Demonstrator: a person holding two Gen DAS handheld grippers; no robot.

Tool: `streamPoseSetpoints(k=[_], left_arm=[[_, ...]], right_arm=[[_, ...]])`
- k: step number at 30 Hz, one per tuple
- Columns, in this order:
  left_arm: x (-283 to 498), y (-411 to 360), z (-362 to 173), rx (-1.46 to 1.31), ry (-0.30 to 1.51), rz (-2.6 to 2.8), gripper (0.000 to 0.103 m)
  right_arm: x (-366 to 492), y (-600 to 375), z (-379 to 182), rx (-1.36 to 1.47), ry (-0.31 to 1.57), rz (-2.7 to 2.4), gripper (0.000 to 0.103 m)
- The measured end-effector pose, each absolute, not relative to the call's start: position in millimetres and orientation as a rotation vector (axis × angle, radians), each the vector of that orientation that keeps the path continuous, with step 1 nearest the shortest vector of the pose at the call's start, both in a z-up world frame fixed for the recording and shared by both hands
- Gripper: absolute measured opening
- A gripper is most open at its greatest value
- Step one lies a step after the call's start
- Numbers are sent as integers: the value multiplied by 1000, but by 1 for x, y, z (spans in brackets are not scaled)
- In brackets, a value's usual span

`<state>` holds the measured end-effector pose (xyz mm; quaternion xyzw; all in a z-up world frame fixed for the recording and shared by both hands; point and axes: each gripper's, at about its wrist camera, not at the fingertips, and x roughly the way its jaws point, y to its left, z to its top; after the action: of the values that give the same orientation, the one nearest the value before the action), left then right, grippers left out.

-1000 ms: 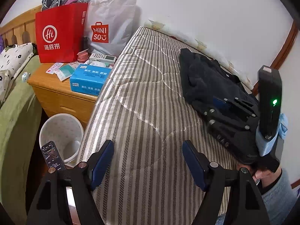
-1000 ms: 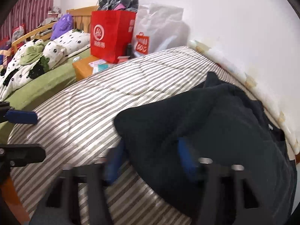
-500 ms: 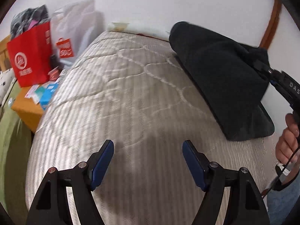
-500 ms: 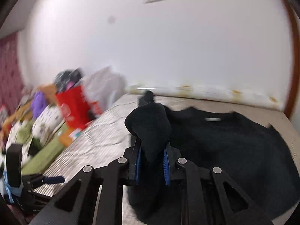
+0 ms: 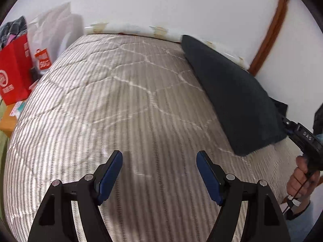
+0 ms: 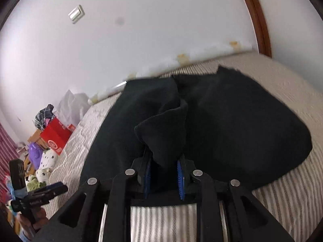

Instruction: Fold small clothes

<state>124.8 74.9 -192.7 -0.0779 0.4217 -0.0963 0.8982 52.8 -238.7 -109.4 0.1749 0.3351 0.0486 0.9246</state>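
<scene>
A black sweater (image 6: 232,121) lies on the striped mattress (image 6: 292,100) near the wall. My right gripper (image 6: 164,173) is shut on a bunched fold of the sweater's near edge and holds it lifted. In the left wrist view the sweater (image 5: 232,92) lies at the right side of the mattress (image 5: 121,100), with the right gripper's body (image 5: 304,139) and the hand behind it. My left gripper (image 5: 159,173) is open and empty above bare mattress, left of the sweater.
A red paper bag (image 5: 12,70) and a white shopping bag (image 5: 54,32) stand on a wooden bedside cabinet at the far left. The white wall runs along the mattress's far side. A brown door frame (image 5: 268,32) is at right.
My right gripper closed on the sweater's edge and lifted it up and back. My left gripper swung right over the mattress, staying open.
</scene>
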Motion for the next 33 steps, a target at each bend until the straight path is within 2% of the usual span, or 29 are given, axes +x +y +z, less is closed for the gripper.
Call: streamPoseSetpoints(k=[7, 16, 18, 20, 21, 24, 28, 33], left_arm=[[122, 47, -190, -146, 860, -287, 74], [121, 17, -187, -118, 871, -341, 74], [122, 14, -188, -113, 875, -335, 74], [124, 11, -188, -119, 888, -337, 74], [124, 9, -188, -120, 890, -339, 74], [124, 3, -185, -113, 888, -354, 74], [126, -13, -182, -124, 875, -441, 81], [139, -44, -189, -87, 884, -459, 81]], right_arm=[[34, -232, -98, 337, 611, 150, 61], [74, -233, -107, 377, 664, 93, 62], [87, -227, -110, 337, 683, 66, 58], [97, -221, -114, 302, 698, 51, 44], [101, -219, -115, 290, 704, 41, 29], [105, -219, -112, 248, 691, 25, 19], [84, -250, -93, 364, 553, 51, 16], [95, -259, -105, 365, 627, 35, 17]])
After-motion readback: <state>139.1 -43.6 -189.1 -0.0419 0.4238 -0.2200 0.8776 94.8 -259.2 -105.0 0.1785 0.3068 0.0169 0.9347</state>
